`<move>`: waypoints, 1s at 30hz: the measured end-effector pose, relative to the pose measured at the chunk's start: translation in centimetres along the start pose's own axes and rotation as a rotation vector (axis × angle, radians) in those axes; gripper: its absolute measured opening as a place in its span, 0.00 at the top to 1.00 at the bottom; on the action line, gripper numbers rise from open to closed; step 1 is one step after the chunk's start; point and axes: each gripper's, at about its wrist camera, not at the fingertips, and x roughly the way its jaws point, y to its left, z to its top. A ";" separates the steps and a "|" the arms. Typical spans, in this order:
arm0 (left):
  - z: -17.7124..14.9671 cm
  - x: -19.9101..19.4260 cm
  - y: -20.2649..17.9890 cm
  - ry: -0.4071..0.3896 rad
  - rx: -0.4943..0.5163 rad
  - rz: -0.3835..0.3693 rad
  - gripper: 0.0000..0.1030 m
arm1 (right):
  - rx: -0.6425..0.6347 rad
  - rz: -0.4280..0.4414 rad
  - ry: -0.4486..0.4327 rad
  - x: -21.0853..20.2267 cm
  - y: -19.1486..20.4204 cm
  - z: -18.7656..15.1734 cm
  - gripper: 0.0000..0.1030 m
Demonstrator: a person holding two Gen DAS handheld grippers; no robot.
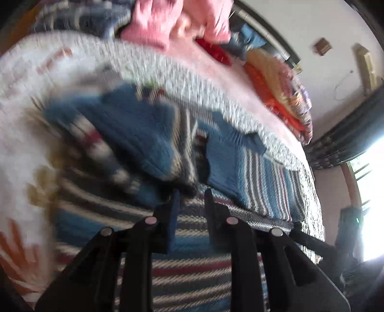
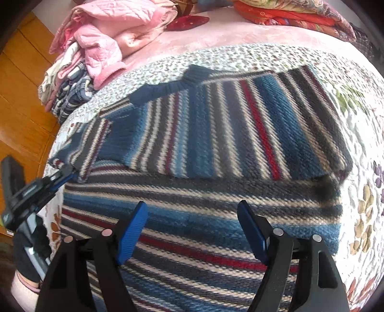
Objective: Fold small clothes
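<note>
A striped knit sweater (image 2: 216,134) in blue, grey, white and red lies on the bed, its upper half folded over the lower part. My right gripper (image 2: 192,216) hovers open over the lower stripes with nothing between its fingers. In the right wrist view my left gripper (image 2: 68,172) pinches the sweater's sleeve edge at the left. The left wrist view is blurred by motion; there the left gripper (image 1: 192,192) has its fingers close together on dark folded fabric of the sweater (image 1: 148,134).
A floral quilt (image 2: 360,134) covers the bed under the sweater. A pile of pink and checked clothes (image 2: 100,48) sits at the far left, with orange-red bedding (image 2: 288,14) at the far right. Wooden floor (image 2: 21,96) shows left of the bed. A bright window (image 1: 369,192) is on the right.
</note>
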 end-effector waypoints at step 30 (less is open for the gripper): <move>4.8 -4.7 7.4 -0.168 -0.066 0.120 0.79 | -0.138 0.182 0.217 11.8 19.0 6.9 0.26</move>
